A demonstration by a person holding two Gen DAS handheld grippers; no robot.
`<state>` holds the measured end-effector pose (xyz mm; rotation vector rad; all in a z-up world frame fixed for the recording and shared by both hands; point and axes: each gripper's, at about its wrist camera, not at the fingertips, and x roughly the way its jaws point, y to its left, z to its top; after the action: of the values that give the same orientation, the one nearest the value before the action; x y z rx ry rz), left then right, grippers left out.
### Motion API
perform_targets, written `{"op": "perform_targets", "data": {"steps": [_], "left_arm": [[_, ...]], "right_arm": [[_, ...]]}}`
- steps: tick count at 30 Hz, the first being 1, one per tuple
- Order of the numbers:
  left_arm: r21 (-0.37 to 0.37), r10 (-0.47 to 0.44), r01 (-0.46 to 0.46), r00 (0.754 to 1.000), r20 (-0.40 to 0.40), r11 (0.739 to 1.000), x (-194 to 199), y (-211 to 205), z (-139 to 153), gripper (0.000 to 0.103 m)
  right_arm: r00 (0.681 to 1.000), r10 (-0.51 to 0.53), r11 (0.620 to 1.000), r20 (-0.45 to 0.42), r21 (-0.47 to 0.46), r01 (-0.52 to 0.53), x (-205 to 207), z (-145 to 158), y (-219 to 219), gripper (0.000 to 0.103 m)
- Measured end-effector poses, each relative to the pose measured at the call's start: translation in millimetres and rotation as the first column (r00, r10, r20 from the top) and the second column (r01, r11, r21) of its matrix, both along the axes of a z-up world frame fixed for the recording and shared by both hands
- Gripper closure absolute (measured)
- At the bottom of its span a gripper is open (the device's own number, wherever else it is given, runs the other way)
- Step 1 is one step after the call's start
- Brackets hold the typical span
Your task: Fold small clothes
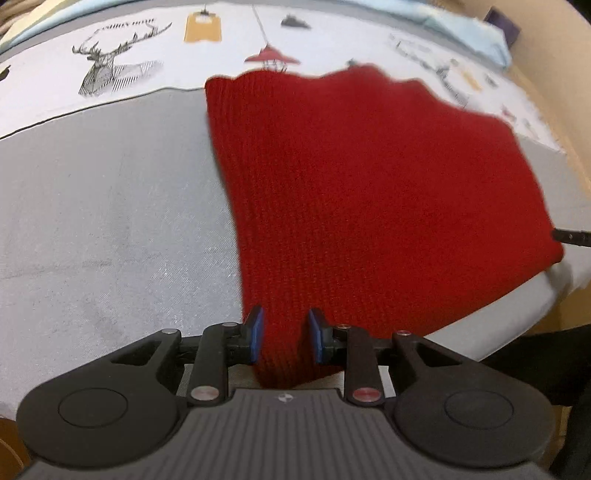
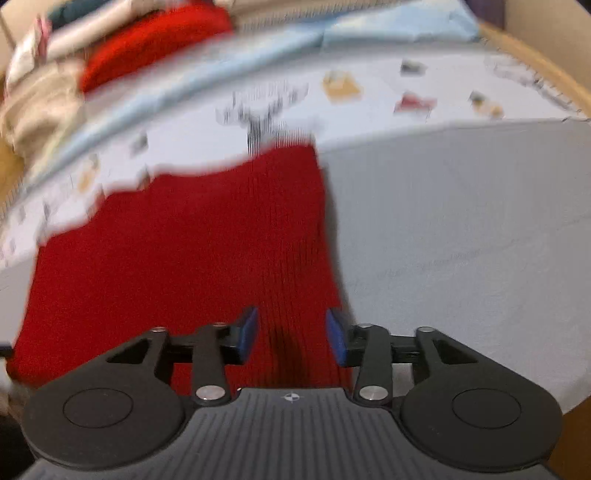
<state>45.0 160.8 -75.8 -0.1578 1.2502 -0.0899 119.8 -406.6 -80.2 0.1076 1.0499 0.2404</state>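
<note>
Deep red knit garment (image 1: 369, 192) on a grey and white printed sheet (image 1: 110, 221).

The garment is one solid red with fine ribbed lines. The sheet is plain pale grey near the camera, white beyond, printed with a black line-drawn deer head (image 1: 107, 62), a mustard-yellow tag shape (image 1: 203, 26) and a red lamp motif (image 1: 271, 55). Pale blue cloth (image 2: 258, 62) borders it. Both black grippers carry blue pads (image 1: 257, 334). A brighter red fabric (image 2: 155, 40) lies among beige textiles (image 2: 40, 107).

Both wrist cameras are looking steeply down along their fingers, close over the grey bed cover (image 1: 110, 206). Both views are sharing the red knitted garment (image 1: 369, 192), seen from opposite sides.
</note>
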Motion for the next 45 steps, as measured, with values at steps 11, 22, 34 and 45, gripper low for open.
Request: {"op": "perform_targets", "data": {"steps": [11,22,34,45], "left_arm": [[-0.011,0.116,-0.116,0.983,0.140,0.993,8,20,36,0.064],[-0.092,0.301,-0.288,0.930,0.210,0.953,1,68,64,0.061],[-0.140,0.396,-0.372,0.888,0.234,0.917,-15,109,76,0.057],[-0.142,0.477,-0.456,0.846,0.237,0.879,-43,152,78,0.055]], "right_arm": [[0.994,-0.091,0.992,0.067,-0.080,0.097,5,9,6,0.055],[0.997,-0.078,0.969,0.004,-0.236,0.077,-5,-16,46,0.045],[0.993,-0.113,0.969,-0.022,-0.222,0.105,-12,-28,78,0.038],[0.956,0.030,0.969,0.291,-0.245,0.045,-61,-6,164,0.042]]}}
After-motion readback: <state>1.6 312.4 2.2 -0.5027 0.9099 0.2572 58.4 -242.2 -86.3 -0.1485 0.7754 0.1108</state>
